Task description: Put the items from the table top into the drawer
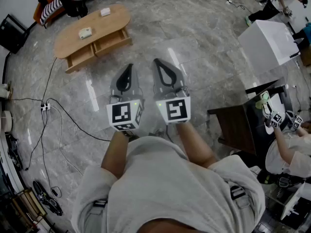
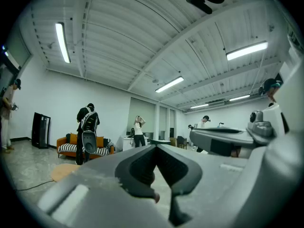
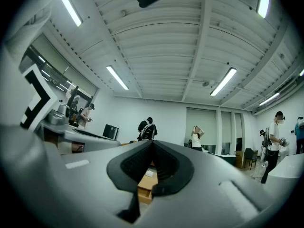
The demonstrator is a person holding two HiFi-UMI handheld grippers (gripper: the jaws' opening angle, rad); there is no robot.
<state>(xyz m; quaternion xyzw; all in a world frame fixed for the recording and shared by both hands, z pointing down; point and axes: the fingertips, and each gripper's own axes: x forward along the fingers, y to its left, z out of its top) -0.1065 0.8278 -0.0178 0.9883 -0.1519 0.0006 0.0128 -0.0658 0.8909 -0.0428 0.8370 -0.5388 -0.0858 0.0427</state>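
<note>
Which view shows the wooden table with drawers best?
The head view: the whole wooden table shows, with two items on top and its drawers in front. The right gripper view shows only a slice of it; the left gripper view shows only a tabletop edge.

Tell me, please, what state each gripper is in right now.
Left gripper: closed, holding nothing.
Right gripper: closed, holding nothing.

The wooden table (image 1: 68,41) holds a white block (image 1: 105,12) and a pale box (image 1: 85,33).
</note>
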